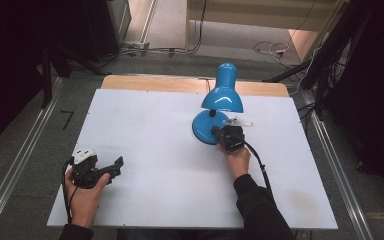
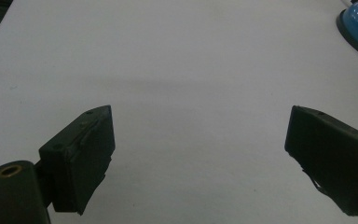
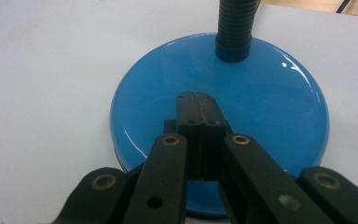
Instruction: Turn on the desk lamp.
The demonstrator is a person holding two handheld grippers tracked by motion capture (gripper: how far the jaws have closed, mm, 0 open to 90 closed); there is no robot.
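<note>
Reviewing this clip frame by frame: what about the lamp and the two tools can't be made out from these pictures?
- Whether the right tool, jaws closed, presses a switch on the lamp base: right gripper view, the jaws cover that spot.
- Lamp bulb: high view, the shade hides its inside.
- Near part of the base: high view, the right tool and hand cover it.
- Most of the lamp: left gripper view, cut off by the edge beyond the open left tool.
</note>
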